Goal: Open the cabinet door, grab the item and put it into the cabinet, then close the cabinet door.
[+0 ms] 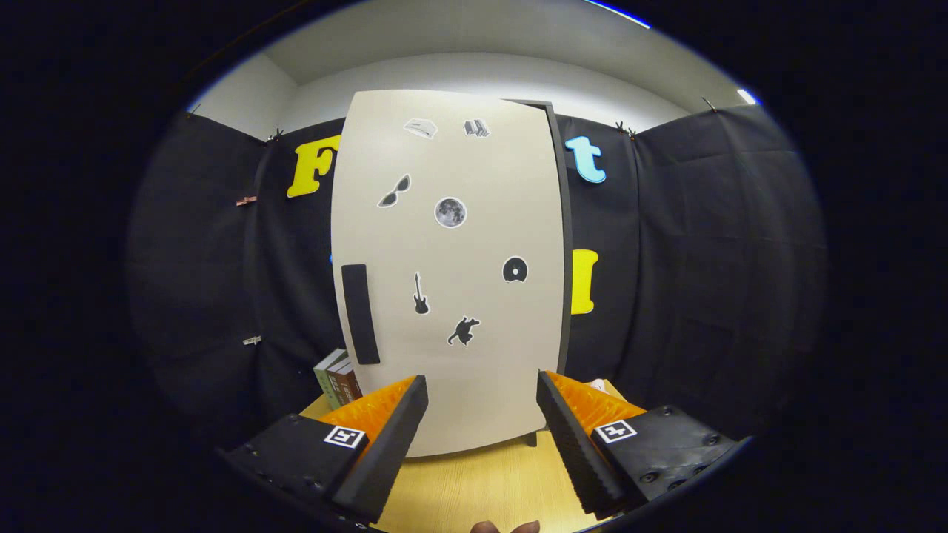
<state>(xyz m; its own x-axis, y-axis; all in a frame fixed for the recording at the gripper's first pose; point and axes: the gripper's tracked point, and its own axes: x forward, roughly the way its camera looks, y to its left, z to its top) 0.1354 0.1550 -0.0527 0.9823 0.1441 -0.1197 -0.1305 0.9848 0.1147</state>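
Note:
A tall beige cabinet point(452, 266) stands straight ahead on a light wooden table point(474, 488), its door shut and dotted with small stickers. A dark vertical handle point(360, 314) runs along the door's left edge. My gripper point(481, 400) is open, its fingers spread wide just short of the door's lower part, with nothing between them. Two or three upright books point(337, 379) stand left of the cabinet, behind my left finger point(385, 444).
Black cloth walls close in behind and on both sides of the cabinet. A small pale object point(597, 385) peeks out on the table right of the cabinet, behind my right finger. A bit of a hand point(503, 527) shows below the gripper.

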